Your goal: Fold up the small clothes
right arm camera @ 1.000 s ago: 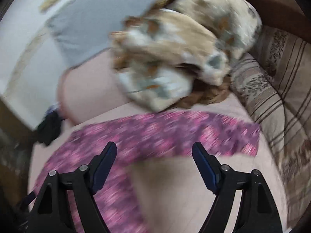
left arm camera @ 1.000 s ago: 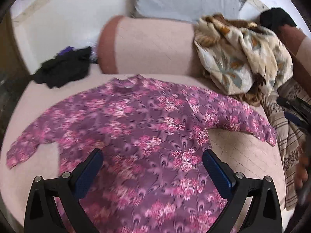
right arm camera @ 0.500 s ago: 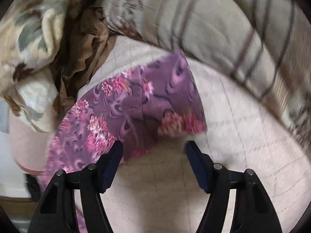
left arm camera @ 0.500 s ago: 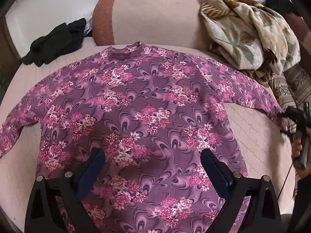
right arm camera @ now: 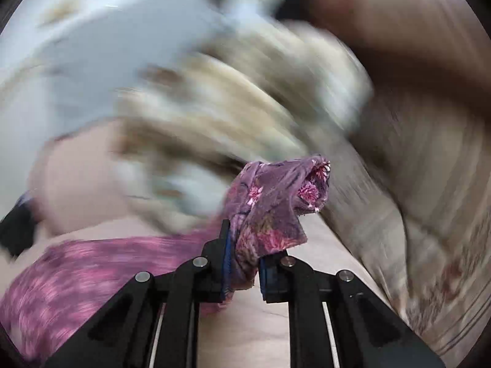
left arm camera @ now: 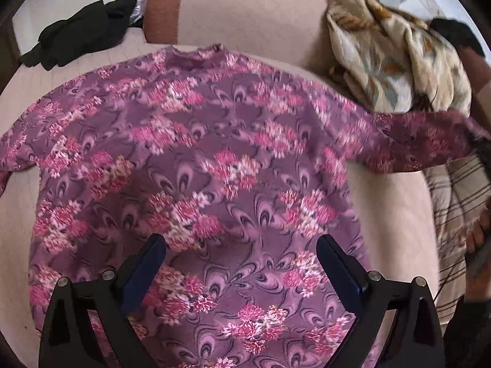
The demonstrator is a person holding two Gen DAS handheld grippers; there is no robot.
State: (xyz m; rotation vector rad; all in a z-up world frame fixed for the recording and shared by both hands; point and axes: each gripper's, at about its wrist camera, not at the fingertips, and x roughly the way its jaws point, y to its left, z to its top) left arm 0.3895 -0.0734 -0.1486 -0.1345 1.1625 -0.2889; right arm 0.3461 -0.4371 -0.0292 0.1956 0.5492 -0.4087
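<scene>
A purple top with pink flowers (left arm camera: 214, 165) lies spread face down on a pale pink cushion (left arm camera: 389, 214), collar toward the far side. My left gripper (left arm camera: 241, 253) hovers open above the top's lower body, nothing between its fingers. The top's right sleeve (left arm camera: 429, 144) is lifted off the cushion and stretched to the right. In the right wrist view my right gripper (right arm camera: 244, 245) has its jaws closing on the sleeve cuff (right arm camera: 276, 202), which bunches up between the pads. The rest of the top (right arm camera: 92, 263) trails away blurred at lower left.
A cream floral cloth pile (left arm camera: 396, 61) lies at the back right, black clothes (left arm camera: 83, 33) at the back left. A pink bolster (left arm camera: 233, 9) runs along the back. A striped beige fabric (left arm camera: 460, 214) covers the right side, with a person's hand (left arm camera: 478, 230) over it.
The right gripper closed on the sleeve cuff and lifted it, so the sleeve now hangs stretched to the right. The left gripper sank closer over the top's body.
</scene>
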